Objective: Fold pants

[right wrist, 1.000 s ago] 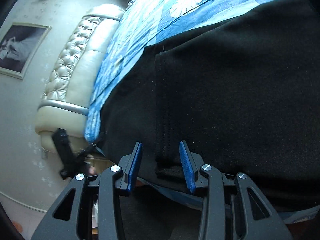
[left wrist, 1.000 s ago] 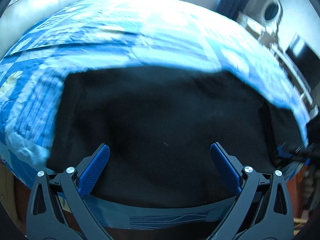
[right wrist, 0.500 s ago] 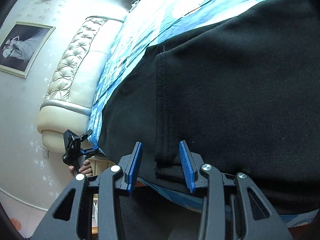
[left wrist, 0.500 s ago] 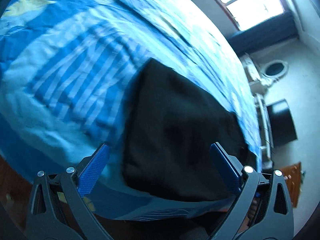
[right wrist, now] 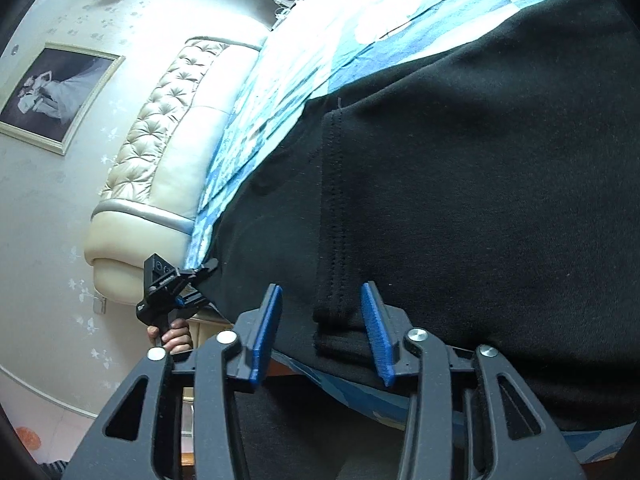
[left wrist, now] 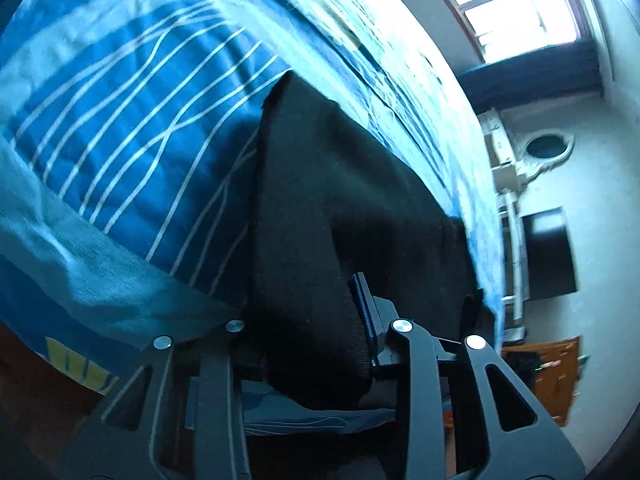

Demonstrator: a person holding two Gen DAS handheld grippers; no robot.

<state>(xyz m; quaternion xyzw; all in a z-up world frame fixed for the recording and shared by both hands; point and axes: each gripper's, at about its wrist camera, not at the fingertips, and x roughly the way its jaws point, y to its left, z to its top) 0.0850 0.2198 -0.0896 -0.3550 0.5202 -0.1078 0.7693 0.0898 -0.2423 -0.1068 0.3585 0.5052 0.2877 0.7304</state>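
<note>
The black pants (right wrist: 460, 200) lie flat on the blue bed cover (left wrist: 120, 120), at the near edge of the bed. The left gripper (left wrist: 316, 320) has its jaws closing on one corner of the pants, and the cloth bunches up and hides one jaw. The right gripper (right wrist: 324, 328) has its jaws opening, a stitched hem between them. If the blue pads touch it is hard to see.

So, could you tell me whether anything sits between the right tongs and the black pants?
Nothing visible does. The right tongs are opening and straddle the hemmed edge of the black fabric pants on the blue patterned bedspread; only bare cloth lies between the blue pads.
</note>
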